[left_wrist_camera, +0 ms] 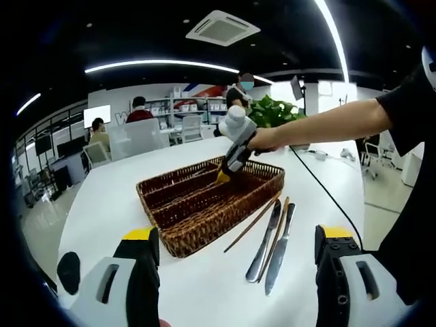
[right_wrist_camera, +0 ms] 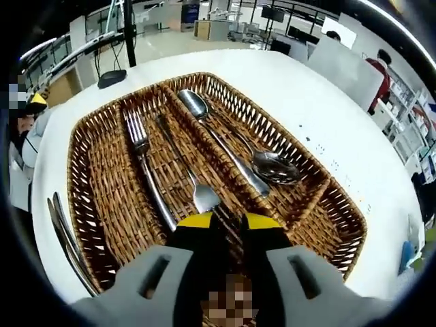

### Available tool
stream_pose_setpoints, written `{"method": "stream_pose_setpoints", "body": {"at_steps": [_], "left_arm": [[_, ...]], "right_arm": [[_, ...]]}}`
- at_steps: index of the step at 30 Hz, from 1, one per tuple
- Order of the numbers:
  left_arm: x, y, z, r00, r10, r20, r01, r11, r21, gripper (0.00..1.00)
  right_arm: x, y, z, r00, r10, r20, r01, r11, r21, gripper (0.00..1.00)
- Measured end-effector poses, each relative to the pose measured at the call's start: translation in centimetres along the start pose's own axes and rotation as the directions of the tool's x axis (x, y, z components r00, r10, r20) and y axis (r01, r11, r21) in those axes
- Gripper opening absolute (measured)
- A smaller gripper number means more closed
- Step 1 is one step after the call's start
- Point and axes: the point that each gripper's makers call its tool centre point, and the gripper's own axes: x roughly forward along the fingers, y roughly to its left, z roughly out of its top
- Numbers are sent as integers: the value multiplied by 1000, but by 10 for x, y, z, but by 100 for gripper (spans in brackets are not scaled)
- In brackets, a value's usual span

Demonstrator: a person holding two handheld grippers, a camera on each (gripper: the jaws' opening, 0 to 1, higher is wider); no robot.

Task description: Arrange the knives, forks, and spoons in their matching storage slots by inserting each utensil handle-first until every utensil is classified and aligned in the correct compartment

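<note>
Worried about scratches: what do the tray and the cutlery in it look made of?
The tray looks like woven brown wicker, judging by its visible weave. The forks and spoons look like polished metal, probably stainless steel, given their silvery shine.

Green plant (left_wrist_camera: 276, 109) behind white table (left_wrist_camera: 116, 197); black mouse (right_wrist_camera: 111, 78) near table edge.

Rough woven wicker basket (right_wrist_camera: 102, 170), glossy metal spoons (right_wrist_camera: 272, 167)
</note>
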Motion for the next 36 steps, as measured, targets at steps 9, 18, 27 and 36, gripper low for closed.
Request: {"method": "stream_pose_setpoints", "body": {"at_steps": [9,18,27,36], "left_arm": [[2,-2,2,1000,-13,4,13,1000,3,98],[0,-14,12,1000,-21,16,21,1000,9,99],[-3,-19,18,1000,-18,21,18,1000,-6,99],[-8,-16,28,999,10,49,-8,999,-49,99]], "right_arm": [[-25,-4,13,989,-31,144,20,997,75,32],[-64,5,11,969,-57,241,25,991,133,49],[-97,19,5,938,-83,336,16,981,196,61],[-131,37,-15,903,-137,407,27,964,264,72]]}}
